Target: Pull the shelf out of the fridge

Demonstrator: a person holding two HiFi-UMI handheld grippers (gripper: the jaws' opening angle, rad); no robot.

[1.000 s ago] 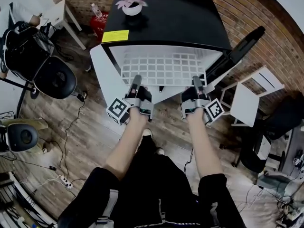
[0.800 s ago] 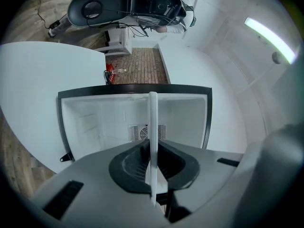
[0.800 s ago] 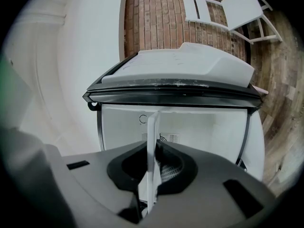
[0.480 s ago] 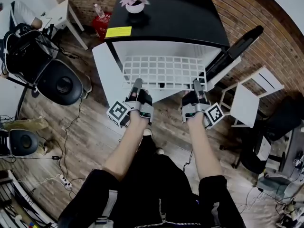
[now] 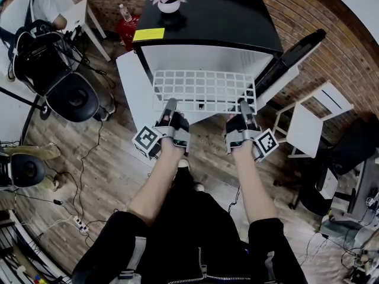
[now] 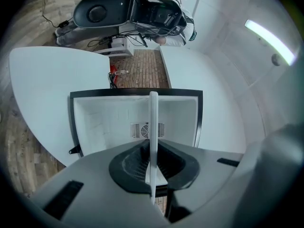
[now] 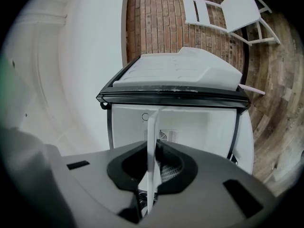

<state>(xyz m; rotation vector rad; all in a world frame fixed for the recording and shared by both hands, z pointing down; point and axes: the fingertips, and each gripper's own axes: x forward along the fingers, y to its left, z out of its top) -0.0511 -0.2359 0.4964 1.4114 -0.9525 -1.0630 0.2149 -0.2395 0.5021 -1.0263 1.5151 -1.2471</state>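
Observation:
The white wire shelf point(image 5: 204, 90) sticks out of the open fridge point(image 5: 213, 16), which has a black top, with a strip of white interior showing behind it. My left gripper point(image 5: 169, 106) is shut on the shelf's front edge at the left. My right gripper point(image 5: 243, 106) is shut on the same edge at the right. In the left gripper view the shelf point(image 6: 153, 122) runs edge-on between the jaws of the left gripper point(image 6: 153, 161). The right gripper view shows the shelf point(image 7: 153, 137) pinched the same way by the right gripper point(image 7: 152, 175).
The fridge door point(image 5: 293, 58) stands open to the right. A potted plant point(image 5: 168, 0) sits on the fridge top. A white folding chair point(image 5: 311, 120) is at the right, a black office chair point(image 5: 74, 96) at the left. Cables lie on the wooden floor point(image 5: 95, 158).
The shelf has slid further out of the fridge toward me, held in both grippers. A strip of the fridge's white interior now shows behind it.

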